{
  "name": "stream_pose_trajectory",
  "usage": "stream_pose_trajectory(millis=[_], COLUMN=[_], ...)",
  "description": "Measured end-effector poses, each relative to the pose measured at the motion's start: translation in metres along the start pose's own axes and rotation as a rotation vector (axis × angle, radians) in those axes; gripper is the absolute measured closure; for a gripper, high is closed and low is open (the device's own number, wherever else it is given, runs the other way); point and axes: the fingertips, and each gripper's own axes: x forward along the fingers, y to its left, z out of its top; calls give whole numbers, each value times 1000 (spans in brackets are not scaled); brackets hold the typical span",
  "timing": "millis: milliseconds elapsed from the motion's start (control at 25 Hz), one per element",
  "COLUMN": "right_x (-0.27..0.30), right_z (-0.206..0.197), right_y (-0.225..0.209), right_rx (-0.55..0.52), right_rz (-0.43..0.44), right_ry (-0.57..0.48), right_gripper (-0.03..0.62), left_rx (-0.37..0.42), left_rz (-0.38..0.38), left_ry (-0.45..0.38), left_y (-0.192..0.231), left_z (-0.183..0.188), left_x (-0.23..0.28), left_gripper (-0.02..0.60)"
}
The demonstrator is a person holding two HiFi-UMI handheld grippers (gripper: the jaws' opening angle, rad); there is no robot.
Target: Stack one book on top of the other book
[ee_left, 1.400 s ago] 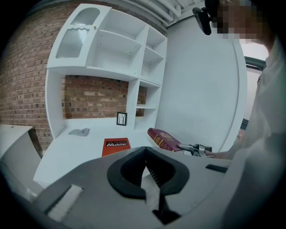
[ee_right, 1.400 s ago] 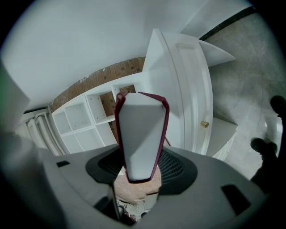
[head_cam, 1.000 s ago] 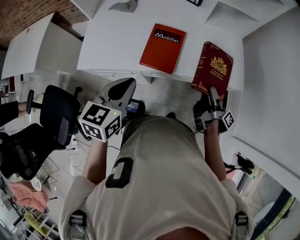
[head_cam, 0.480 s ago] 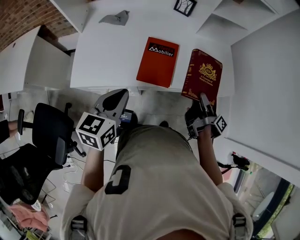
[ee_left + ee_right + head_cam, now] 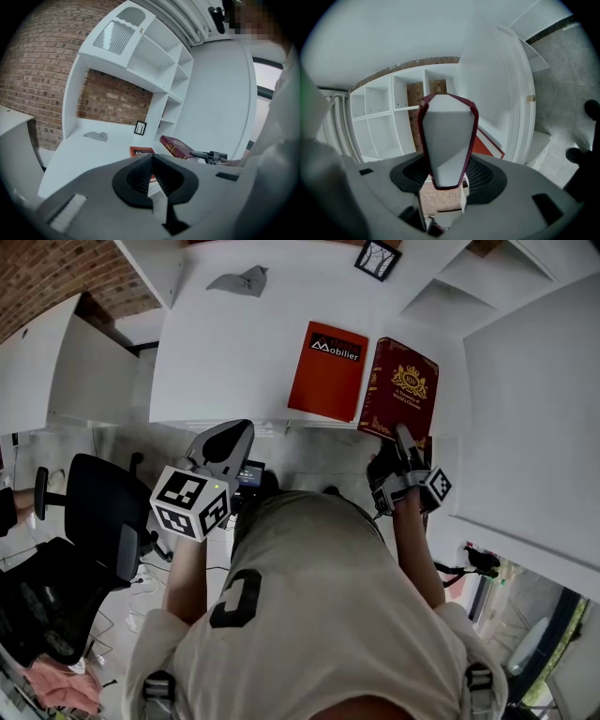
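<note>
Now, nearest of all, the left gripper [image 5: 232, 435] is held low at the left, short of the white desk [image 5: 216, 371], off its near edge. Its jaws are seen pressed together in its own view, with nothing between them. Over at the right, the right gripper [image 5: 400, 439] is closed on the near end of the maroon book [image 5: 401, 390], and in the right gripper view the pale page block is seen pinched squarely between the two pads. The maroon book is carried tilted, gold crest up, over the desk's near right corner. From the left gripper view it is seen raised off the surface, though whether its far end touches anything cannot be judged. Just to its left, the orange book [image 5: 328, 369] is laid flat on the desk, cover up, with its right edge close beside the maroon book's left edge. Farther back, a crumpled grey object [image 5: 239, 280] is seen at the far left of the desk. A small black picture frame [image 5: 378, 259] is stood at the far right.
</note>
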Motion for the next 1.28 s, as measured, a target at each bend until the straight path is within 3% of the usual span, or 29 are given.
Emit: stream_pose_trajectory(millis=[360,800,1280], right_x=[29,33,69], right_z=[-43,-53,-32], right_y=[-4,-1,-30], right_rx=[-23,1,99], right_rz=[-25,-34,-112], right_ry=[-18,-11,65], right_gripper=[378,378,379], left_rx=[-8,-11,-4], left_rz=[7,-4,62], left_ry=[-13,5,63], left_y=[54,61,49], left_z=[-3,-7,6], left_x=[-33,-30,12], left_gripper=[578,578,578])
